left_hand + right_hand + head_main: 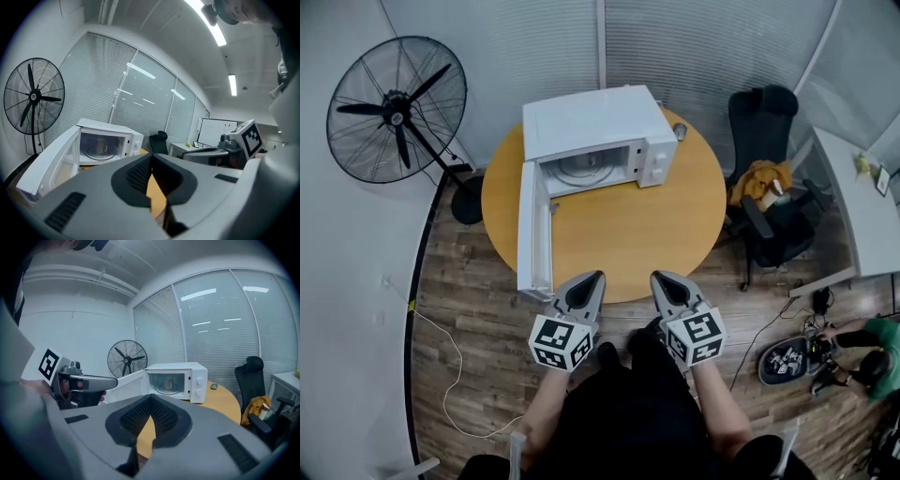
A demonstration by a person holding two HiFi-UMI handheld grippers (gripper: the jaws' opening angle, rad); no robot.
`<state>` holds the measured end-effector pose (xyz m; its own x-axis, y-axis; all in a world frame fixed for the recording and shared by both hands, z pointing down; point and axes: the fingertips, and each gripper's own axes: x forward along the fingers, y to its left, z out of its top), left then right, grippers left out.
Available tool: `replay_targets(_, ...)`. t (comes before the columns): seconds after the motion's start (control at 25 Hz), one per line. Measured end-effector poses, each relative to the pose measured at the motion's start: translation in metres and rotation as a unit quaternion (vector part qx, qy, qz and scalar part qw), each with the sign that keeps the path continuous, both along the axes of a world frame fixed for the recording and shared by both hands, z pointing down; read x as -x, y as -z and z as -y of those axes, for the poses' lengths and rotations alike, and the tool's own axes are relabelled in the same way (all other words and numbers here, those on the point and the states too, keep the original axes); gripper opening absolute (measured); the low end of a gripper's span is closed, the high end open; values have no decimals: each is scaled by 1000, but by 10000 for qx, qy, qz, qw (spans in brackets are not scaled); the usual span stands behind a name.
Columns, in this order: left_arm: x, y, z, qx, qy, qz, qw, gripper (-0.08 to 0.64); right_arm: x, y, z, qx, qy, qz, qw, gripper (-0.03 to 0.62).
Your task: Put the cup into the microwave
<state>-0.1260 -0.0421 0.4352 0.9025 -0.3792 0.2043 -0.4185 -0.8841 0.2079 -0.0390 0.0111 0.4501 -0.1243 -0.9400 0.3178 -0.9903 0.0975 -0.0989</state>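
The white microwave [598, 127] stands at the back of the round wooden table [675, 225], its door [534, 230] swung wide open toward me on the left. In both gripper views a pale cup [100, 146] [169, 381] stands on the turntable inside the cavity; the head view does not show it clearly. My left gripper [596, 276] and right gripper [657, 276] hover side by side at the table's near edge, well short of the microwave. Both point at it. The jaws of the left gripper [151, 158] meet at the tips with nothing between them, and so do those of the right gripper [151, 398].
A small dark object [680, 131] lies on the table right of the microwave. A standing fan [394, 108] is at the left. A black chair [764, 122] with a yellow cloth [759, 178] and a white desk [853, 206] are at the right. A person [872, 352] crouches at the lower right.
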Motion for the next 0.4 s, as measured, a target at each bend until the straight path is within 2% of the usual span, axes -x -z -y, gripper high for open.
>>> replay_targets(0.4, -3, -3, 3, 42, -58, 29, 10000, -5, 0, -1, 4, 40, -3, -24, 10000, 9)
